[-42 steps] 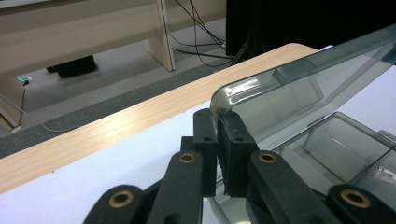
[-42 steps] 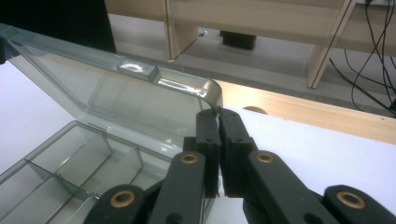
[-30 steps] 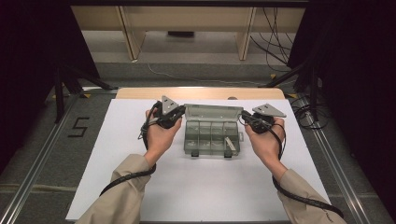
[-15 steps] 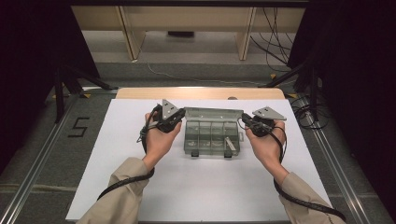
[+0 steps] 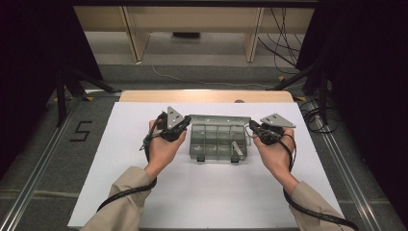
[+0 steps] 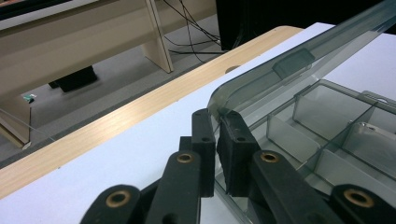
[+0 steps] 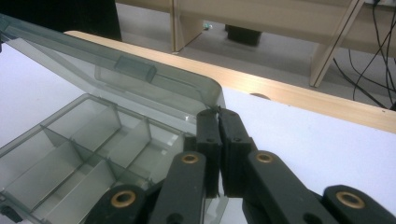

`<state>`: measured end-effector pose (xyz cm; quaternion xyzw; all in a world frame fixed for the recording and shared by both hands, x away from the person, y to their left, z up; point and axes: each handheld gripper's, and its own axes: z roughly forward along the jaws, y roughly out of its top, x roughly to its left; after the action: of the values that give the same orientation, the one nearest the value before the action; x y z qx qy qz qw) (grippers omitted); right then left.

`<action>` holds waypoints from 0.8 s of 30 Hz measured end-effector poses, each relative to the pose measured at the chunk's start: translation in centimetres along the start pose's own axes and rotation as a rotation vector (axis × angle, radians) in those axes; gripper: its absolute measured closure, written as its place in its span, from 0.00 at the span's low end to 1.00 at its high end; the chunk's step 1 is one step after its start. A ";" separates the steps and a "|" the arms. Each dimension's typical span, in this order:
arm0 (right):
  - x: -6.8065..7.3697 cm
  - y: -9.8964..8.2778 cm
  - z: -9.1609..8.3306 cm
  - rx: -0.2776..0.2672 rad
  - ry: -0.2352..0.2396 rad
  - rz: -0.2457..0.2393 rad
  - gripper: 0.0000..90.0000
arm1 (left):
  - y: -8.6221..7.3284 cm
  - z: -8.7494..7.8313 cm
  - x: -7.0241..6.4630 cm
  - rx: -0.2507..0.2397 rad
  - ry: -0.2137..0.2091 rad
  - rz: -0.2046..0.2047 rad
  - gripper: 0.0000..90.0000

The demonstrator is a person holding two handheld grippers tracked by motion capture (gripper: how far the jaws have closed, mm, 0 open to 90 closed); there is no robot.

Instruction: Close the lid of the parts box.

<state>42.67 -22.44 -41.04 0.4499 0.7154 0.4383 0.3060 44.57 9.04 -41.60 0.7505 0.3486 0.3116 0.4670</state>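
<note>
The lid of the clear compartment box is what I'm working. It stands half open, tilted up off the tray, and I hold it by both outer corners. My left gripper is pinching the lid's rounded corner edge between its pads. My right gripper is pressed almost together on the opposite corner, with the thin plastic rim caught between its tips. From the left gripper the box lies off to the right, its divided compartments just past the jaw tips. From the right gripper the compartments lie to the left and below the tips. In the high view the box sits between my two hands, left hand and right hand, with a small pale part lying in one front cell near the right gripper.

To do this well, I judge both corners should swing together about the hinge at the far edge, at an even rate, so the lid does not twist. The bite on each corner is shallow, so I'd keep the pinch firm and avoid dragging sideways. The tray looks light and could slide on the white table sheet or lift with the lid. Beyond the sheet runs the wooden table edge.
</note>
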 end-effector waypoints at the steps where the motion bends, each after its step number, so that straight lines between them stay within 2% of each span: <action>1: 0.0 0.0 0.0 0.000 -0.006 -0.004 0.98 | 0.0 0.0 0.0 0.001 0.000 0.009 0.94; 2: 0.1 -0.1 -0.1 0.008 0.005 0.012 0.98 | -0.1 -0.1 -0.1 0.002 0.000 0.003 0.94; 3: 0.0 -0.2 0.0 -0.007 -0.003 -0.004 0.98 | -0.1 -0.1 -0.1 0.002 -0.001 0.002 0.94; 11: 0.2 -0.6 -0.3 0.004 0.004 0.003 0.98 | -0.6 -0.5 -0.4 0.012 -0.003 0.006 0.94; 24: 0.4 -1.3 -0.6 0.010 0.020 0.005 0.99 | -1.2 -0.8 -0.7 0.030 -0.010 0.039 0.94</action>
<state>41.51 -22.60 -41.94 0.4489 0.7195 0.4398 0.2955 43.25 9.26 -42.49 0.7656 0.3365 0.3117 0.4511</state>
